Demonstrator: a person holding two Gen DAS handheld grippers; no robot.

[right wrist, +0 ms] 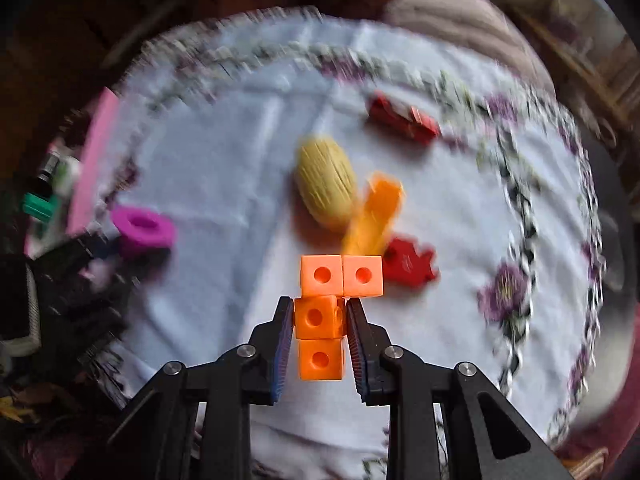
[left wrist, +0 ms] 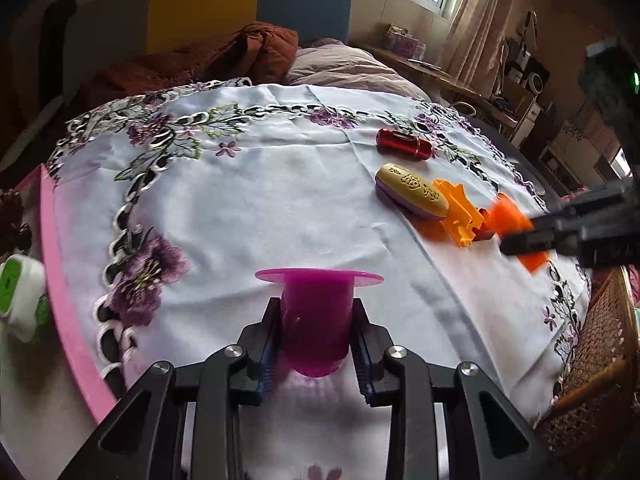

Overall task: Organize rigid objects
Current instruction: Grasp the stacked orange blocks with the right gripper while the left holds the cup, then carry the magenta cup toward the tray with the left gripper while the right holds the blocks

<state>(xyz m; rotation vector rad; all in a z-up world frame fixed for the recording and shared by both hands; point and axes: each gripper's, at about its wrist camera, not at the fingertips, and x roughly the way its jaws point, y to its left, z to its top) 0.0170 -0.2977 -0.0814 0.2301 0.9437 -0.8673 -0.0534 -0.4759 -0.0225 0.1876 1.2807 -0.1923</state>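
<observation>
desk (left wrist: 280, 184): no container seen | left hand-held gripper (left wrist: 316, 320) clamps magenta flanged cup (left wrist: 316, 308) over near edge; slick wall may slip | right hand-held gripper (right wrist: 320, 316) closed on orange cube block (right wrist: 320, 316) near right edge; lopsided hold may twist, striking red piece (right wrist: 412, 264).

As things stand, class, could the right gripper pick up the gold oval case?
Probably not yet: the right gripper is shut on the orange cube block, so its fingers are full. The gold oval case itself lies uncovered on the tablecloth.
</observation>
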